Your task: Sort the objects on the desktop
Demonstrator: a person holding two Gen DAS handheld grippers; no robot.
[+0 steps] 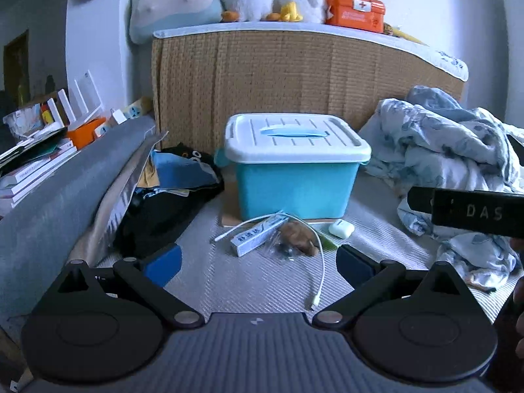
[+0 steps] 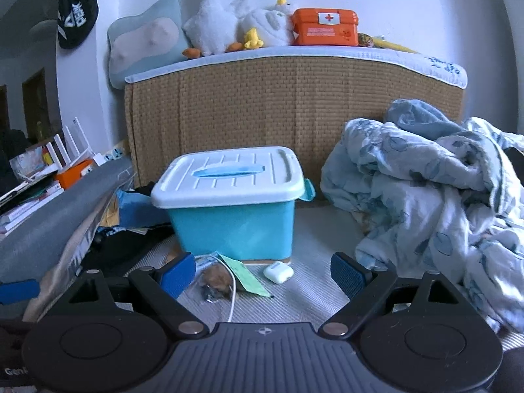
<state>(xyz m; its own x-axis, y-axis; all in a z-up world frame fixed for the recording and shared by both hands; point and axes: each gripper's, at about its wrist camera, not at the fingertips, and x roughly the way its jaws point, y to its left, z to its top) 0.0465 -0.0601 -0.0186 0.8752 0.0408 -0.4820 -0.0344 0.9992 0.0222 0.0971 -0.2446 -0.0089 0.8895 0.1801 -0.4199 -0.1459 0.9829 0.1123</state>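
Observation:
A blue storage box with a closed white lid [image 1: 293, 163] [image 2: 229, 196] stands on the woven mat. In front of it lie a white charging cable [image 1: 319, 262] [image 2: 233, 298], a small white carton [image 1: 258, 234], a brown lump in a clear bag [image 1: 299, 239] [image 2: 217, 280], a white earbud case [image 1: 341, 228] [image 2: 278, 271] and a green slip [image 2: 245, 276]. My left gripper [image 1: 258, 267] is open and empty just short of the carton and cable. My right gripper [image 2: 262, 276] is open and empty, with the bag, slip and earbud case between its fingers' line.
A crumpled blue-white quilt [image 2: 435, 196] fills the right. Dark clothes and a foil sheet [image 1: 157, 196] lie left, beside a grey ledge with books [image 1: 36, 167]. A wicker headboard [image 2: 294, 114] with plush toys and an orange first-aid box [image 2: 324, 26] stands behind.

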